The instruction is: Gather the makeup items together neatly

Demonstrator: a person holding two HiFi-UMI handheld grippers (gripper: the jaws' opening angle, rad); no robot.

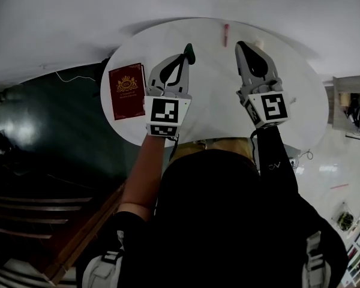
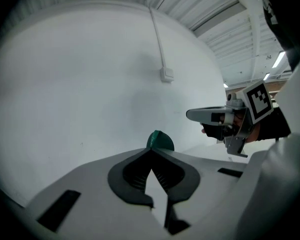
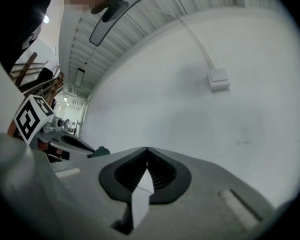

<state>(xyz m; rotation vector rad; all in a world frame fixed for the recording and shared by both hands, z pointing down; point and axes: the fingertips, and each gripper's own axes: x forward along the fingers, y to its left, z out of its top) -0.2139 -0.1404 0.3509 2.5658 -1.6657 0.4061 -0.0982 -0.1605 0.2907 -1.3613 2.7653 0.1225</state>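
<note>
A person stood at a round white table (image 1: 216,95) with a gripper in each hand. The left gripper (image 1: 188,56) was over the left half of the table. Its jaws were shut tight on a small green thing (image 2: 161,140). The green thing stuck out past the tips and pointed to the far side of the table. It was too small for me to tell which way its long side ran. The right gripper (image 3: 147,149) was over the right half of the table. Its jaws were pressed together with nothing in them. A thin pink stick (image 1: 226,33) lay flat near the far edge of the table. Its long side ran from the middle of the table out to that far edge. A red book (image 1: 126,92) lay flat by the left edge of the table
</note>
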